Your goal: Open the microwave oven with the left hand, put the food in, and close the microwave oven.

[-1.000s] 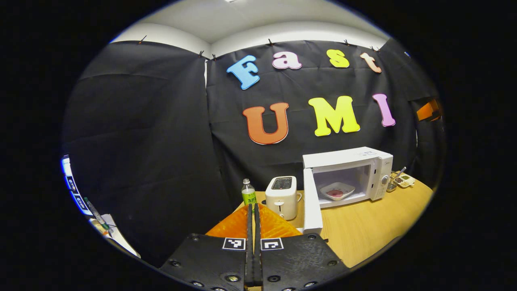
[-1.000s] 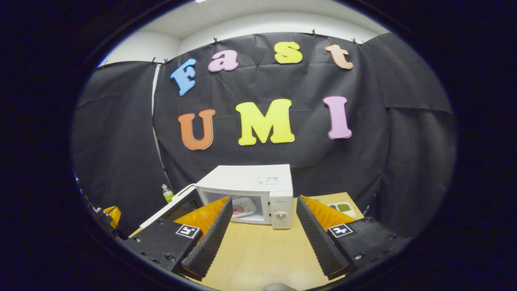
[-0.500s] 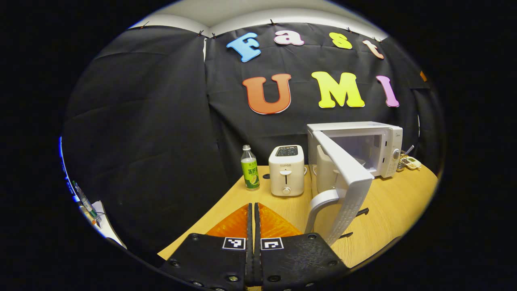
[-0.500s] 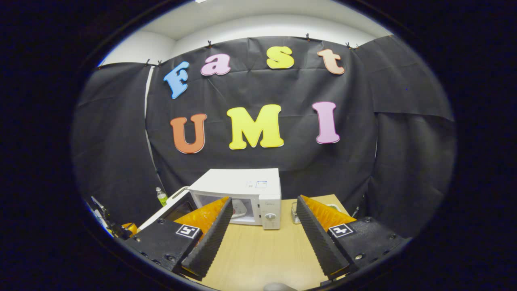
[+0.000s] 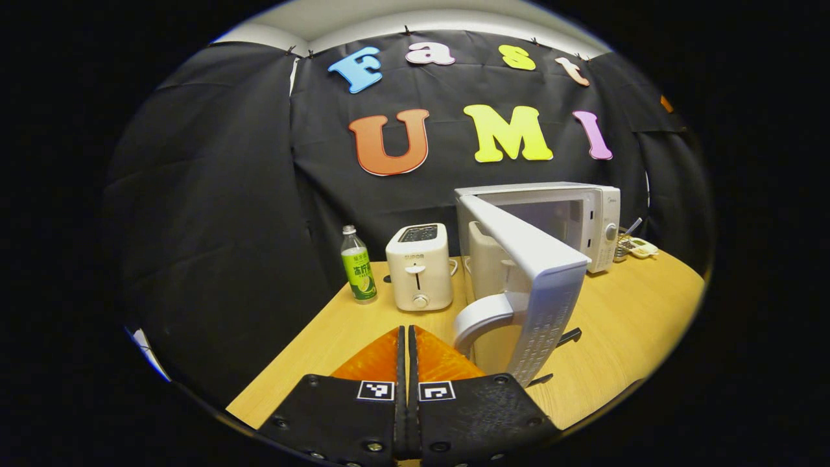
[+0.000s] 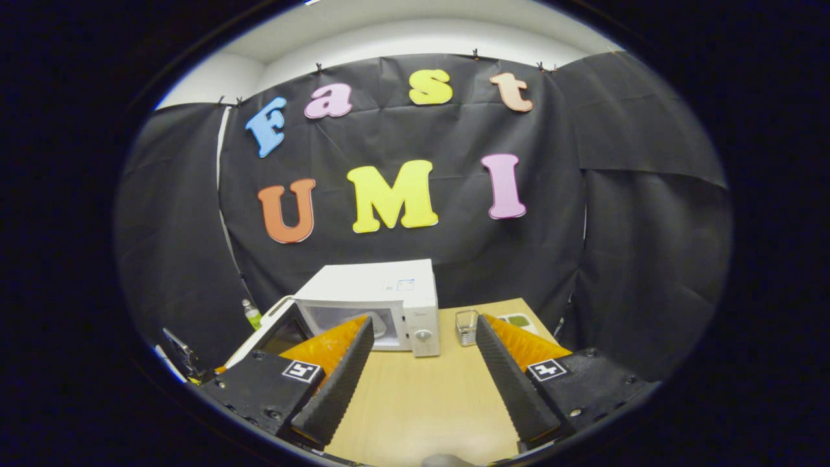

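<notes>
In the left gripper view, a bottle (image 5: 358,266) with a green label stands upright at the far left of the wooden bench (image 5: 622,318), close to the black cloth wall. Just to its right sits a pale toaster (image 5: 419,266). Next comes the microwave oven (image 5: 583,207), its door (image 5: 532,272) swung partway out toward the camera, the curved door handle (image 5: 483,318) on the near edge. The left tongs (image 5: 406,363) sit low in front, just left of that handle, their two fingers pressed flat together with nothing between them; whether they touch the handle cannot be told. Past the oven's right side, small items lie at the far bench corner, too small to name.

In the right gripper view, the door stands out to the left of the oven (image 6: 382,298), and the control knob (image 6: 423,335) is on the oven's right front. A light plate (image 6: 377,326) is dimly seen inside the cavity; the food on it cannot be made out. A small clear glass (image 6: 466,326) stands just right of the oven. The right tongs (image 6: 421,383) are spread wide above the bare bench, holding nothing.
</notes>
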A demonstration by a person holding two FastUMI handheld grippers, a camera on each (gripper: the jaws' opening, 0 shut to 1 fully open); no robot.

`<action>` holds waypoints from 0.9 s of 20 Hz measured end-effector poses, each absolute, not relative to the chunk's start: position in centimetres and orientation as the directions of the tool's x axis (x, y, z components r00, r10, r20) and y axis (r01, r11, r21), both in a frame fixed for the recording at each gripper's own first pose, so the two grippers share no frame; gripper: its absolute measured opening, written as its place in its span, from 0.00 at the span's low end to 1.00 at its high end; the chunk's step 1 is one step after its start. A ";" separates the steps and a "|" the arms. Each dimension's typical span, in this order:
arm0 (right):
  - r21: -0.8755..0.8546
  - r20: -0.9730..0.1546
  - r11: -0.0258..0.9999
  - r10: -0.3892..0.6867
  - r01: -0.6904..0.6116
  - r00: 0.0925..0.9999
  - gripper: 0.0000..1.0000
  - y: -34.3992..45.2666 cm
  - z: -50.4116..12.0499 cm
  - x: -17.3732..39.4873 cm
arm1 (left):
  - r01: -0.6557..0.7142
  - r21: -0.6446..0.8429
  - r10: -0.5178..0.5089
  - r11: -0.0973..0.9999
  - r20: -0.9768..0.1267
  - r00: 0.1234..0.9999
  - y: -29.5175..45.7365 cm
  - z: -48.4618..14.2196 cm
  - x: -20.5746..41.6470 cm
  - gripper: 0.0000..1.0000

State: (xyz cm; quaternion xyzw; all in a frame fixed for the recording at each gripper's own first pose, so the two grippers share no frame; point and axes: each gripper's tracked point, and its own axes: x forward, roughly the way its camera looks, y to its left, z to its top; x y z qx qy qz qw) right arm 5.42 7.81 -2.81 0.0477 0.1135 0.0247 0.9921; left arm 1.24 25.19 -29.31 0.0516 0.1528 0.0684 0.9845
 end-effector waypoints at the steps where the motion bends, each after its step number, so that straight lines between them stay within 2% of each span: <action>1: 0.103 -0.227 0.994 0.059 -0.037 0.972 0.92 7.6 -2.9 5.5 | -0.111 0.128 0.144 0.986 -0.290 0.946 24.5 -29.2 1.3 0.00; 5: 0.125 -0.239 0.992 0.062 -0.032 0.969 0.92 7.0 -3.1 5.5 | -0.068 0.123 0.100 0.990 -0.271 0.957 20.9 -28.6 1.7 0.00; 6: 0.126 -0.244 0.991 0.064 -0.033 0.968 1.00 6.7 -3.2 5.6 | -0.055 0.119 0.086 0.991 -0.272 0.958 19.9 -28.6 1.6 0.00; 9: 0.130 -0.260 0.991 0.069 -0.036 0.963 1.00 5.8 -3.7 6.1 | -0.020 0.098 0.047 0.995 -0.283 0.958 16.8 -28.9 2.3 0.00; 10: 0.133 -0.264 0.990 0.072 -0.037 0.962 0.92 5.5 -3.8 6.5 | -0.010 0.095 0.037 0.995 -0.282 0.959 15.7 -28.9 2.7 0.00; 11: 0.135 -0.266 0.990 0.075 -0.040 0.961 0.92 5.1 -3.8 6.7 | -0.001 0.093 0.028 0.996 -0.286 0.958 14.5 -29.0 2.9 0.00; 12: 0.135 -0.269 0.990 0.076 -0.040 0.960 1.00 4.6 -3.9 7.1 | 0.009 0.086 0.016 0.996 -0.286 0.958 13.5 -28.9 3.4 0.00; 13: 0.133 -0.275 0.990 0.074 -0.038 0.958 0.92 4.1 -3.9 7.4 | 0.013 0.079 0.010 0.997 -0.286 0.958 12.3 -28.9 3.8 0.00; 15: 0.136 -0.280 0.990 0.070 -0.032 0.957 0.92 3.0 -3.8 8.1 | 0.034 0.073 -0.012 0.997 -0.279 0.960 10.1 -28.9 4.8 0.00; 16: 0.134 -0.282 0.990 0.067 -0.030 0.957 1.00 2.6 -3.7 8.5 | 0.051 0.078 -0.028 0.996 -0.277 0.960 8.7 -28.8 5.2 0.00; 18: 0.125 -0.291 0.992 0.066 -0.030 0.954 1.00 1.8 -4.1 9.1 | 0.079 0.087 -0.053 0.993 -0.273 0.961 6.7 -28.9 6.3 0.00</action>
